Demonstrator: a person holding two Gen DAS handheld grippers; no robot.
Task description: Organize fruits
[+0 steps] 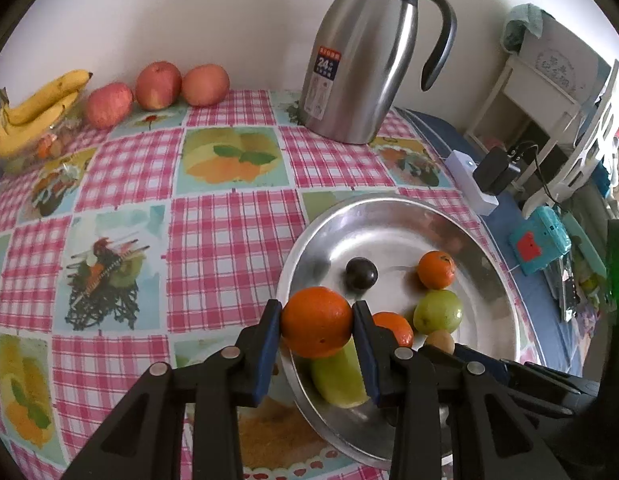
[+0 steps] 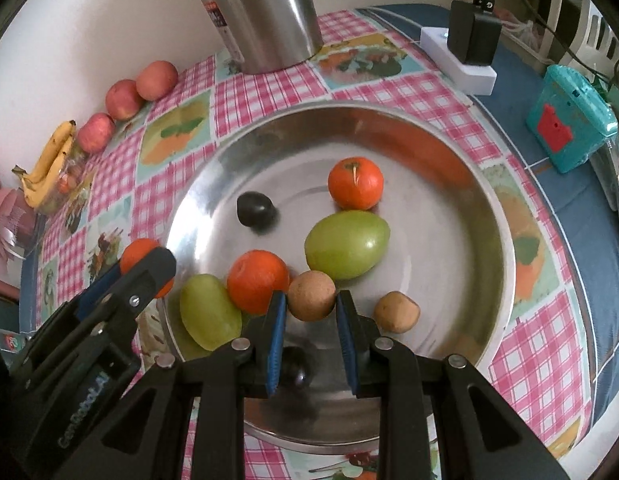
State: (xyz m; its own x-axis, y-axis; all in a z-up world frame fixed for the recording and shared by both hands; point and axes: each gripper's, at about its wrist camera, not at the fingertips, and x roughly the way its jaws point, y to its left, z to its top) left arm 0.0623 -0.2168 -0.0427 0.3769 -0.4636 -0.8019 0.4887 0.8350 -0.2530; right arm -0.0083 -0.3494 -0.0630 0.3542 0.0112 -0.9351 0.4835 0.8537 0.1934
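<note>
Left gripper [image 1: 316, 322]: blue-padded jaws partly open, clamped on a round, glossy orange tangerine [image 1: 316, 322] held above the 9 o'clock rim of the shallow, round, polished steel basin [image 2: 461, 168]. Right gripper [image 2: 311, 305]: jaws nearly closed, pads pressing both sides of a small, round, matte tan longan [image 2: 312, 295] over the basin's 6 o'clock zone. Inside the basin: a smooth green oval fruit [image 2: 347, 245] at centre, a second tan longan [image 2: 396, 312] at 5 o'clock, and a dark round plum [image 2: 255, 209] at 10 o'clock. The basin rests on a pink gingham oilcloth [image 1: 213, 240].
</note>
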